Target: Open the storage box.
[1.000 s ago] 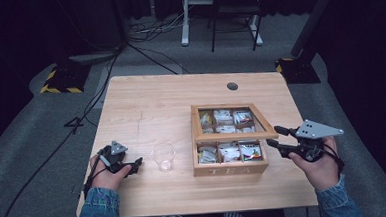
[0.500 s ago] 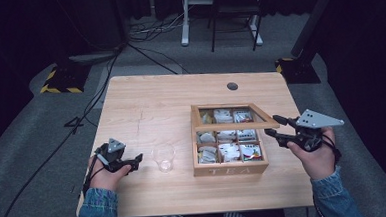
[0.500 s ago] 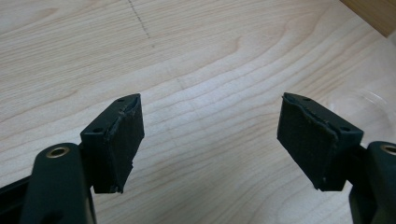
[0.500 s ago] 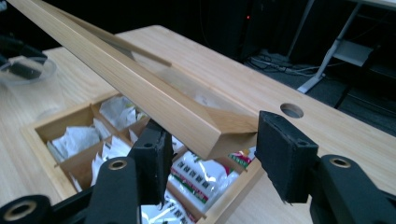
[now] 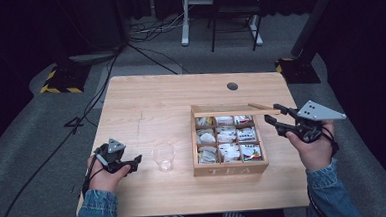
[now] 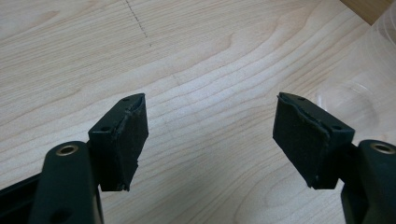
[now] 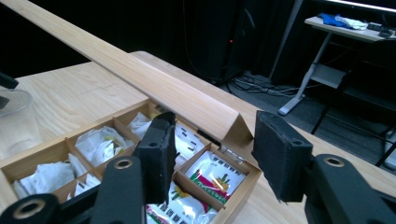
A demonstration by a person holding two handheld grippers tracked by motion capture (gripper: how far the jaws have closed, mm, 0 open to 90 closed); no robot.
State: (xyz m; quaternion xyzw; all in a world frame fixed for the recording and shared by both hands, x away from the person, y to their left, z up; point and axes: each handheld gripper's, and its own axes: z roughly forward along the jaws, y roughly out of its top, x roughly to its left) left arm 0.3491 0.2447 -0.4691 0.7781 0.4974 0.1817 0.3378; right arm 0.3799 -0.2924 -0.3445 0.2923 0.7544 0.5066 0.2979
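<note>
A wooden tea box (image 5: 229, 170) marked TEA, its compartments holding tea bags (image 5: 227, 135), stands right of centre on the table. Its hinged lid (image 5: 226, 110) is swung up along the back edge. My right gripper (image 5: 272, 113) sits at the lid's right end; its jaws have just been closing. In the right gripper view the lid (image 7: 154, 79) ends in the gap of that gripper (image 7: 215, 149), and neither pad presses on it. My left gripper (image 5: 133, 161) rests low beside a clear plastic cup (image 5: 163, 156). Its jaws (image 6: 210, 140) have closed slightly and hold nothing; the cup (image 6: 364, 84) is at the right.
The pale wooden table (image 5: 155, 100) has a round cable hole (image 5: 232, 86) behind the box. Cables and a yellow-black striped base (image 5: 59, 80) lie on the floor beyond the far left corner. A white desk frame (image 5: 186, 18) stands farther back.
The lid has swung from lying flat on the box up to its back edge. My right gripper rose and moved toward the back with it. The left hand stayed put.
</note>
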